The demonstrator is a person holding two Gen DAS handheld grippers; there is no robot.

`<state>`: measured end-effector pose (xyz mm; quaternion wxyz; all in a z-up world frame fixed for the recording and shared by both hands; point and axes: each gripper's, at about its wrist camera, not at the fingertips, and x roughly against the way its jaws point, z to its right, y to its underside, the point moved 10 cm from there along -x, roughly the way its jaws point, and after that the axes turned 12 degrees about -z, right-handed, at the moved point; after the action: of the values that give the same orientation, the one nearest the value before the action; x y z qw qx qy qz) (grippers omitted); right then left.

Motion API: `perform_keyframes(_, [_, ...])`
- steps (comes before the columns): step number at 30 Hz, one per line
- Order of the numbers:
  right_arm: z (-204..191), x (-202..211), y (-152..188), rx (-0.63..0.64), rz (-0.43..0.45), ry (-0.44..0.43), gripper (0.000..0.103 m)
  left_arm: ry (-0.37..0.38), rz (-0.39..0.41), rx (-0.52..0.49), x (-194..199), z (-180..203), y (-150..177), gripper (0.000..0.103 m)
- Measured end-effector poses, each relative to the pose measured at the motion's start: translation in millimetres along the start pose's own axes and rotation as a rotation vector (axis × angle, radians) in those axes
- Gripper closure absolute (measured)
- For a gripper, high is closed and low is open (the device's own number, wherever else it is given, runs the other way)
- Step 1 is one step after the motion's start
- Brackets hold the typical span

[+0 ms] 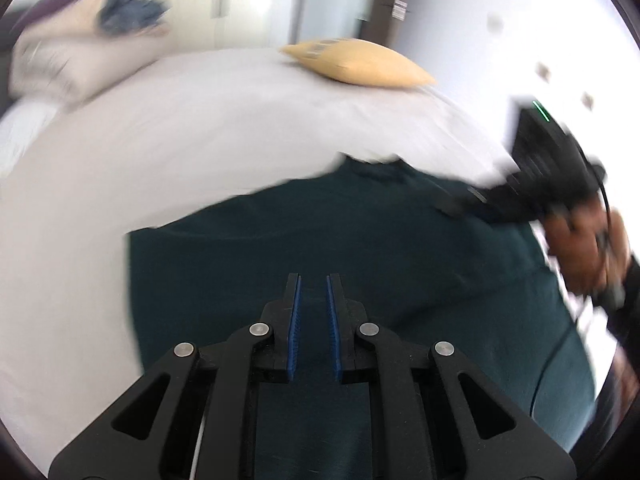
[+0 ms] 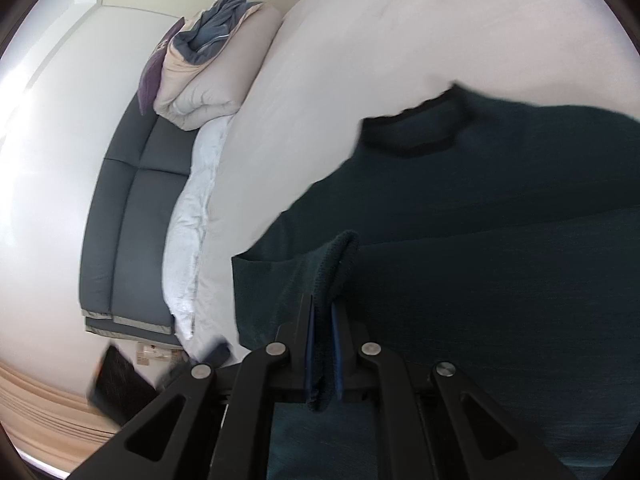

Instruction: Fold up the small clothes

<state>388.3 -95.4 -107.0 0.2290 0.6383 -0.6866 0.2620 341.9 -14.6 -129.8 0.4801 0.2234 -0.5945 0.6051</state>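
The right gripper (image 2: 322,320) is clamped on a bunched edge of the dark green top (image 2: 500,260); the left gripper (image 1: 313,300) is nearly together above it, gripping nothing visible. The top lies spread on the bed (image 1: 200,120): soft, light, floppy knit, likely best pinched at hems or corners. No containers are visible.
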Motion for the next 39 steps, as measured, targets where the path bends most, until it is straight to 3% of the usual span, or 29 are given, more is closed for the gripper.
perform_keyframes(5, [29,21,3,-0.037,0.009,0.029,0.094,0.040,-0.038,0.202,-7,-73,-19,0.091])
perform_keyframes(11, [51,40,12,-0.071,0.022,0.042,0.094,0.095,-0.093,0.285,-23,-109,-25,0.091])
perform_keyframes(18, [69,67,11,-0.099,0.060,0.070,0.094,0.103,-0.115,0.264,-45,-98,-32,0.092])
perform_keyframes(30, [89,85,18,-0.104,0.060,0.221,0.094,0.072,-0.190,0.259,-99,-78,-39,0.092])
perform_keyframes(39, [114,90,18,-0.154,0.084,0.243,0.095,0.059,-0.210,0.277,-123,-89,-35,0.092])
